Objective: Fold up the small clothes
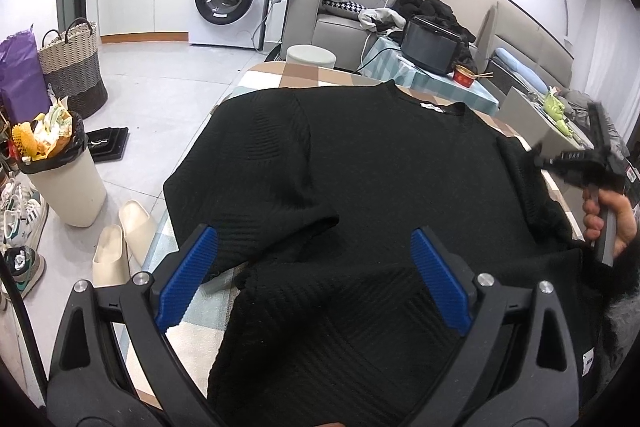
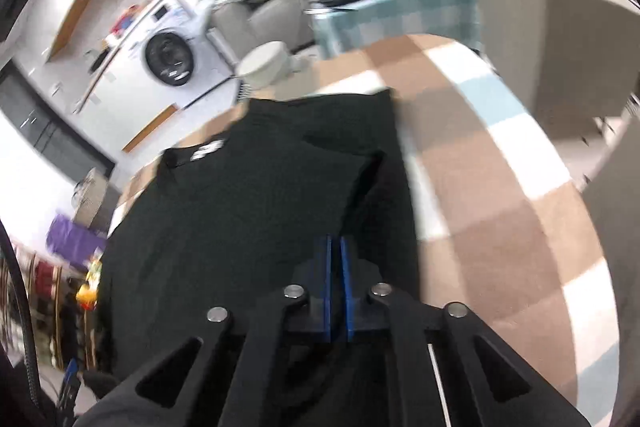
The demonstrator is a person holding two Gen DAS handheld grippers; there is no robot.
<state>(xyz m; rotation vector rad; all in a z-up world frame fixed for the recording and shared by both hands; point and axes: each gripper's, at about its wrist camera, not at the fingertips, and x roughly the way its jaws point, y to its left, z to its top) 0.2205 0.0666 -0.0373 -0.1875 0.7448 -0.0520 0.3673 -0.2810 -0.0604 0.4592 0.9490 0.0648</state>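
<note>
Black sweater (image 1: 360,167) flat on checked desk (image 2: 500,187), lower centre; sleeve fold in hand. Left tool (image 1: 316,275) agape, empty, over hem. Right tool (image 2: 338,291) closed; cloth between pads unclear. Next: carry right sleeve (image 1: 524,183) inward.

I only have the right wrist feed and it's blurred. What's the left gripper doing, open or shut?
Observer: Open. The left gripper has its blue pads wide apart over the near end of the black sweater, with nothing clamped.
Operator: Where does my right gripper sit from that side?
Observer: The right gripper is at the sweater's far right edge, held by a hand. I cannot tell whether it touches the cloth.
Operator: Anything on the floor on the left side of the table?
Observer: Yes, a pair of cream slippers and a full waste bin stand close to the table edge.
</note>
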